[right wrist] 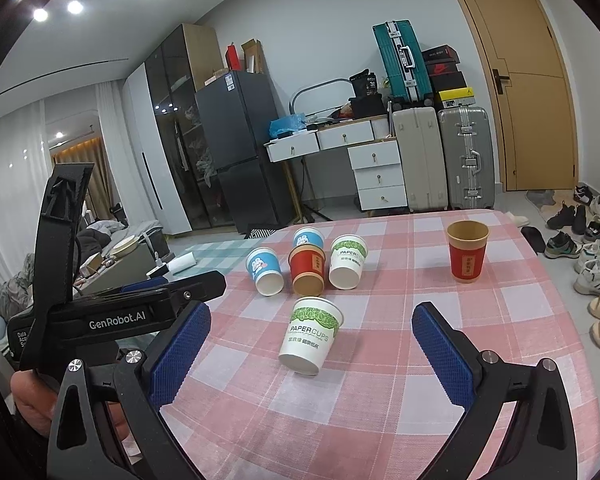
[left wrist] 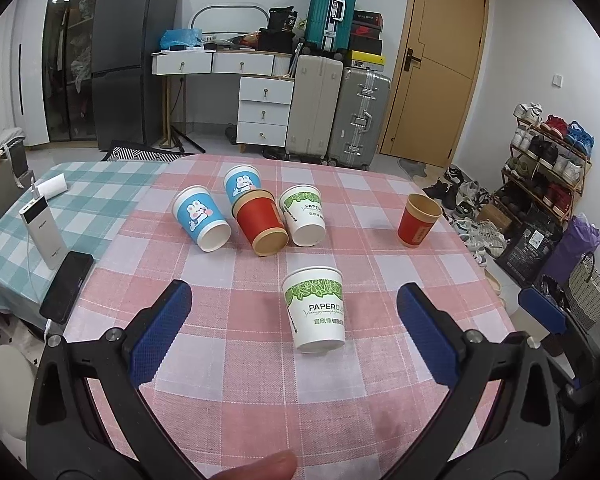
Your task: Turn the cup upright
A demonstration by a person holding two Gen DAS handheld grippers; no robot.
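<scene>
A white and green paper cup [left wrist: 316,312] lies on its side on the pink checked tablecloth [left wrist: 260,380], mouth toward me; it also shows in the right wrist view [right wrist: 312,334]. My left gripper [left wrist: 294,328] is open, its blue fingers either side of the cup and short of it. My right gripper [right wrist: 312,354] is open, the cup just ahead between its fingers. Behind lie two blue bunny cups [left wrist: 200,216], a red cup [left wrist: 260,220] and another green cup [left wrist: 304,214] on their sides. A red cup [left wrist: 418,220] stands upright at the right.
A power bank [left wrist: 40,228] and a black phone [left wrist: 66,286] lie on the teal cloth at the left. The table's right edge drops to a floor with shoes [right wrist: 596,272]. The left gripper's body [right wrist: 112,312] shows at the left of the right wrist view.
</scene>
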